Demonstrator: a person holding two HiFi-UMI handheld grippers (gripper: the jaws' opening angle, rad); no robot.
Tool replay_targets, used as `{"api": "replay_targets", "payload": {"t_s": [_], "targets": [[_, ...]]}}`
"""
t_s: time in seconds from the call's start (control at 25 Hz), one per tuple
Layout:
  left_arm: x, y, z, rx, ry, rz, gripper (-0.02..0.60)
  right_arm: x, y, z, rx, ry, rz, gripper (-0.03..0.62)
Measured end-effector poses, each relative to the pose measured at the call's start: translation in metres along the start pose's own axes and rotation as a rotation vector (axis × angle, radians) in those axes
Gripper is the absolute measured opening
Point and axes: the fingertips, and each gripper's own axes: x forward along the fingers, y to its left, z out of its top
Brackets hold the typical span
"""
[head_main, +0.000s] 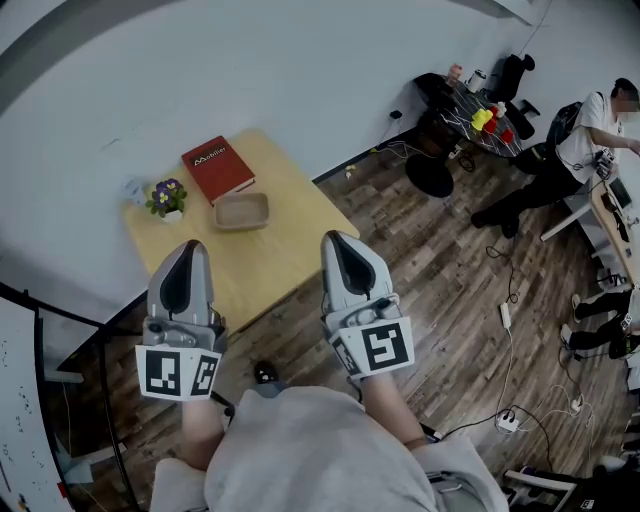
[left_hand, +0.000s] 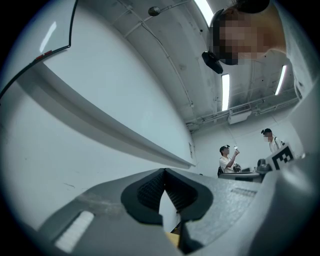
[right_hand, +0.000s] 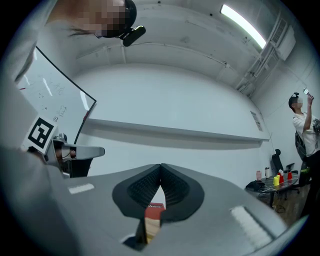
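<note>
Currently held, item by item.

Left gripper (head_main: 190, 246): in the air above the near left part of the small yellow table (head_main: 268, 262), touching nothing; in the left gripper view its jaws are closed tip to tip with nothing between the ribbed pads; only a narrow wedge of white wall and a sliver of tabletop show beneath the tips.

Right gripper (head_main: 336, 238): level with the left, over the table's near right edge, also free of contact; jaws together at the tips and empty; the red book (right_hand: 156, 207) shows through the gap under them, well beyond the pads and not between them.

Red book: lies flat, cover up, at the far side of the table near the wall; judged stiff, moderately heavy, with a smooth cover that may slip; best taken across one long edge, one jaw on the cover and one beneath.

Shallow beige tray (head_main: 241, 226): just in front of the book, whether touching it or not cannot be told; nothing lies in it; judged light and rigid; best taken by pinching one rim wall.

Potted purple flower (head_main: 167, 196): left of the tray, near the table's left edge; judged light, top-heavy, with fragile blooms; best taken by the pot only.
</note>
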Motion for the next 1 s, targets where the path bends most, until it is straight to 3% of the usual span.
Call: {"api": "replay_targets", "payload": {"t_s": [0.6,1.0], "targets": [[0.033,0.068,-0.012,-0.018,-0.002,-0.077,0.005,0.060,0.021,-0.015,-0.022,-0.010,-0.083,0.002],[0.049,0.086,-0.031,-0.062,0.018,-0.119,0.005,0.073,0.024,-0.030,-0.033,0.029,-0.124,0.000]]}}
